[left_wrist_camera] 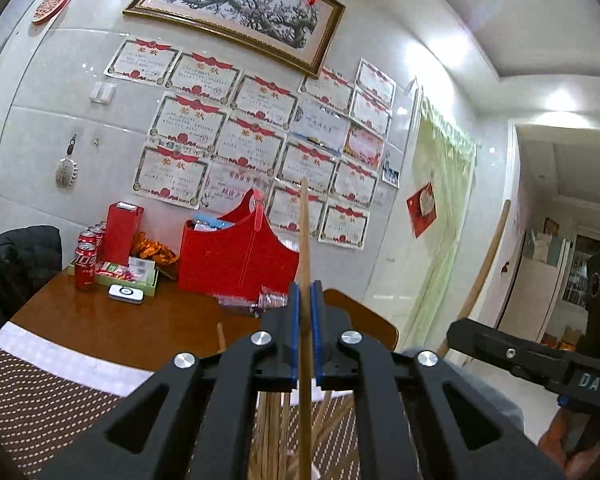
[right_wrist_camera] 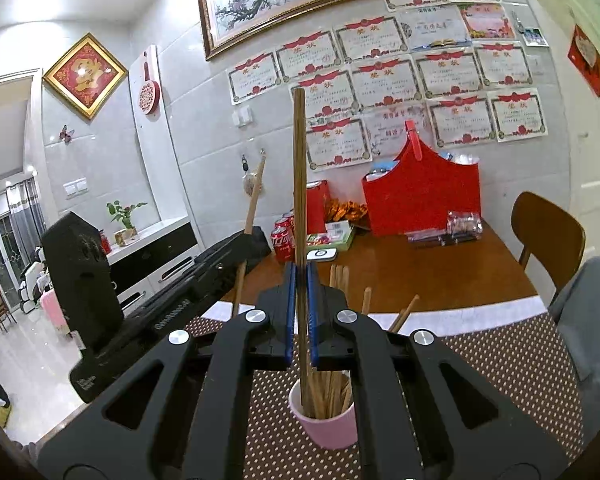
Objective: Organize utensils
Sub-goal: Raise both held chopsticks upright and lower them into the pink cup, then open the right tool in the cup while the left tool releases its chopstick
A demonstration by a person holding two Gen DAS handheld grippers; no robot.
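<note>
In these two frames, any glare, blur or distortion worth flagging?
Left wrist: bright glare patches on the glossy wall tiles, strong fisheye curving of the picture frame. Right wrist: same bending, dark corners; chopstick and pink cup stay sharp.

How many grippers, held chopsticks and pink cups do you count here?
Grippers: 2, the left gripper and the right gripper
Held chopsticks: 2, the left chopstick and the right chopstick
Pink cup: 1
Total: 5
</note>
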